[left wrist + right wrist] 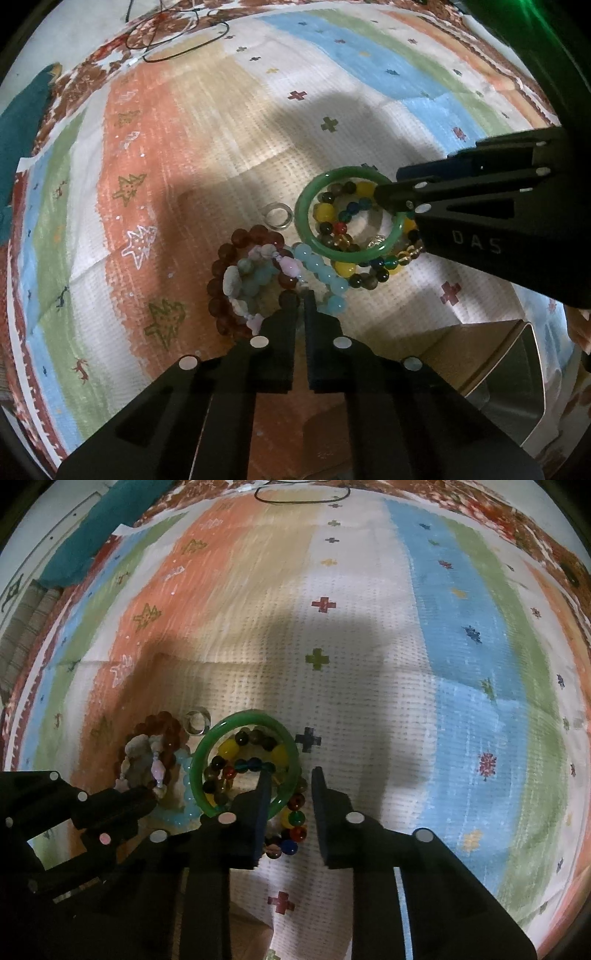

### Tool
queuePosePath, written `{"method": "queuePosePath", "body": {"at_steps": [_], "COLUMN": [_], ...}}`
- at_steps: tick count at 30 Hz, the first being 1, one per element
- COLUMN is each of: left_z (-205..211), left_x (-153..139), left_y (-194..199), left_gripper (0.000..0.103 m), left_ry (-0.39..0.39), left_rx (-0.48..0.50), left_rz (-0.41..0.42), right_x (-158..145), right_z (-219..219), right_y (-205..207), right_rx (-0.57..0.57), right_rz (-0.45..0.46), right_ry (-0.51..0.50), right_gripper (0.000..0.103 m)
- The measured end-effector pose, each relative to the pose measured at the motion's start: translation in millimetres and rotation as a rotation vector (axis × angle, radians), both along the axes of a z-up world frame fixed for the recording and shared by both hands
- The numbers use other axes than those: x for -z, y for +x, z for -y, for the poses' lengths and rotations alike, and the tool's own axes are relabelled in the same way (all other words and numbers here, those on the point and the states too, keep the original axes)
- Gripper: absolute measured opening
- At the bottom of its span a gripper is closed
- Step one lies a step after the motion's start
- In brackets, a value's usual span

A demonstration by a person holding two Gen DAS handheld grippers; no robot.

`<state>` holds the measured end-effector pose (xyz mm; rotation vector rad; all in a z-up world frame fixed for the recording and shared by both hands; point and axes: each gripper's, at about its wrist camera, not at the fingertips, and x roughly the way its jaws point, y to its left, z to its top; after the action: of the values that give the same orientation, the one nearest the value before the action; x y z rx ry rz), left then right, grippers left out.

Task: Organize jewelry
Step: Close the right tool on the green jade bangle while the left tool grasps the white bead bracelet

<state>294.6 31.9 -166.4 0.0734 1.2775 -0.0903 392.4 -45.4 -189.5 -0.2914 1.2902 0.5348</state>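
Note:
A pile of jewelry lies on a striped cloth. A green bangle (314, 229) (207, 753) rests on a multicoloured bead bracelet (347, 271) (291, 823). Beside them lie a dark red bead bracelet (221, 273) (162, 723), a pale blue bead bracelet (325, 273) (184, 794), a grey and pink stone bracelet (236, 280) (140, 760) and a small clear ring (279, 216) (197, 722). My right gripper (290, 775) (386, 201) is open, its left finger inside the bangle, its right finger outside the rim. My left gripper (301, 295) (147, 797) is nearly shut, empty, just above the red and blue beads.
The striped patterned cloth (221, 110) (369, 627) covers the surface. A metal tray (517, 369) sits at the lower right of the left wrist view. A black cord (177, 40) (303, 496) lies at the far edge. A teal fabric (22, 122) (96, 528) lies at the far left.

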Motion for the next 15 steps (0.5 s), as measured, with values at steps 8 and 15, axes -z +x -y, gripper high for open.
{"method": "queuePosePath", "body": {"at_steps": [8, 15], "left_z": [-6.4, -15.7], "left_x": [-5.5, -17.4], "left_y": [-0.5, 0.2], "left_gripper": [0.000, 0.015], "left_ry": [-0.028, -0.051], "left_rx": [-0.032, -0.079], "left_rz": [0.003, 0.016], "right_x": [-6.2, -12.1], "right_z": [-2.9, 1.9], "right_y": [-1.2, -4.3], "right_rx": [-0.004, -0.006], "right_rz": [0.016, 0.029], "right_ry": [0.007, 0.016], "right_gripper": [0.013, 0.010]}}
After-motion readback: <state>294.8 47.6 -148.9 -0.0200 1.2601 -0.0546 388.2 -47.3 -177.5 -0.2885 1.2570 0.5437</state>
